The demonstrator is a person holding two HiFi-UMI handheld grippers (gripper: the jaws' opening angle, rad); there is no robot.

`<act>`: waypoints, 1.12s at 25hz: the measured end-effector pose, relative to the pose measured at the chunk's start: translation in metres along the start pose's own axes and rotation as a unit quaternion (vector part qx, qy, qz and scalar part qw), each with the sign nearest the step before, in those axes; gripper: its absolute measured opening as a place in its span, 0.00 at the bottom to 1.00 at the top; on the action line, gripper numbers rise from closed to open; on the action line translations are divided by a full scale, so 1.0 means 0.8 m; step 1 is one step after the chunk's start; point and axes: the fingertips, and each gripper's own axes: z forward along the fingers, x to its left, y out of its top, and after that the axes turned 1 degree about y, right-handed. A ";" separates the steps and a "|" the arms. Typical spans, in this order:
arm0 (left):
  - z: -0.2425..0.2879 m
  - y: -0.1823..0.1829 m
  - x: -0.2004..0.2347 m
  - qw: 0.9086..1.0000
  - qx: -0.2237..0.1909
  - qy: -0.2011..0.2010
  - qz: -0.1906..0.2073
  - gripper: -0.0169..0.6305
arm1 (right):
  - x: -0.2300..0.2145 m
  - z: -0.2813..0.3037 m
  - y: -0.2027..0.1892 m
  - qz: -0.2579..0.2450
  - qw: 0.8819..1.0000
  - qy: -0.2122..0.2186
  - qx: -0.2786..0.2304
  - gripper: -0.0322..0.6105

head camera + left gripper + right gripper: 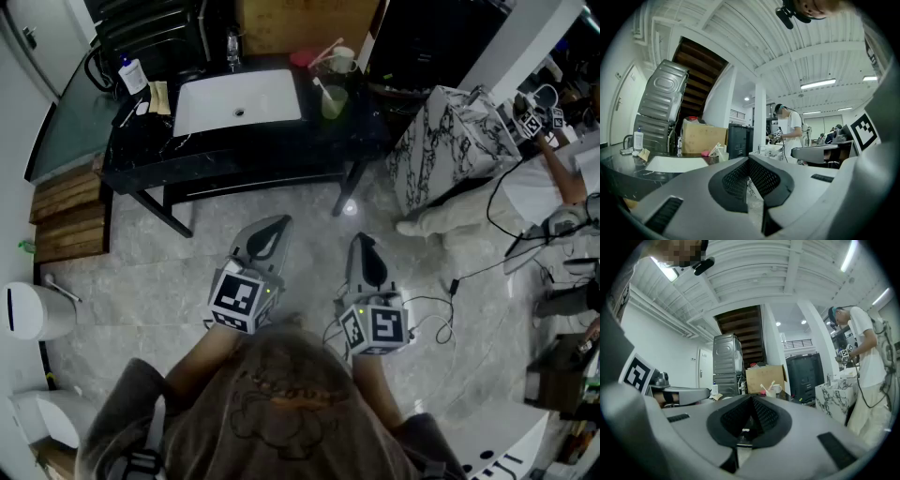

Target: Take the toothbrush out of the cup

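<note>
A pale green cup (334, 101) with a white toothbrush (321, 88) standing in it sits on the black counter (281, 141), right of the white sink (239, 101). A second white cup (343, 59) stands behind it. Both my grippers hang over the floor well short of the counter. The left gripper (277, 223) and the right gripper (359, 239) point toward it, both shut and empty. In the left gripper view the shut left gripper (749, 160) has the cup area (721, 152) far ahead. Past the shut right gripper (751, 398), the right gripper view shows the toothbrushes (767, 387) small in the distance.
A marble-patterned box (445, 141) stands right of the counter, with cables (469, 272) across the floor beside it. Wooden steps (66, 211) and a white bin (28, 309) are at the left. A bottle (133, 75) stands at the counter's left end. A person (865, 352) works at the right.
</note>
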 end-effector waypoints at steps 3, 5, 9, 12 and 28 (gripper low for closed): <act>0.008 0.000 -0.009 1.000 -0.001 0.004 -0.006 0.03 | -0.012 -0.002 0.002 -0.008 1.000 0.006 0.007 0.05; 0.013 -0.001 -0.014 1.000 -0.001 0.007 -0.004 0.03 | -0.017 -0.004 0.001 -0.008 1.000 0.018 0.009 0.05; 0.018 -0.007 -0.019 1.000 0.003 0.012 0.011 0.03 | -0.023 -0.009 -0.010 0.004 0.999 0.044 0.000 0.05; 0.017 -0.010 -0.019 1.000 0.004 0.021 0.006 0.03 | -0.038 -0.015 -0.016 0.007 0.999 0.049 0.003 0.05; 0.103 -0.008 0.026 0.999 -0.013 0.024 -0.022 0.03 | -0.082 0.064 -0.021 0.005 0.999 0.042 0.010 0.05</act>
